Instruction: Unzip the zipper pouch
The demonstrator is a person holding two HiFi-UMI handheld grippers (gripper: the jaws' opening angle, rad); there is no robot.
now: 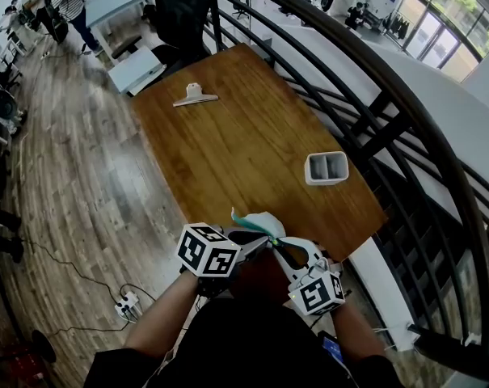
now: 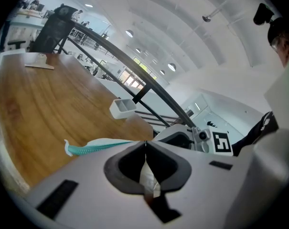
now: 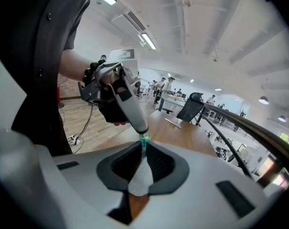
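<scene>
A white zipper pouch (image 1: 259, 221) with a teal zipper (image 2: 92, 148) hangs over the near edge of the wooden table (image 1: 244, 144), held up between both grippers. My left gripper (image 1: 259, 246) is shut on the pouch; white fabric (image 2: 147, 178) is pinched between its closed jaws (image 2: 145, 145). My right gripper (image 1: 281, 247) faces it from the right, jaws closed on white pouch fabric (image 3: 142, 178), with the teal zipper end (image 3: 144, 139) just past its tips (image 3: 144, 150). The left gripper (image 3: 129, 105) shows right in front in the right gripper view.
A white two-compartment container (image 1: 326, 168) stands at the table's right side. A pale clip (image 1: 195, 96) lies at the far end. A black railing (image 1: 406, 111) curves along the right. A power strip (image 1: 127, 304) and cable lie on the wooden floor at left.
</scene>
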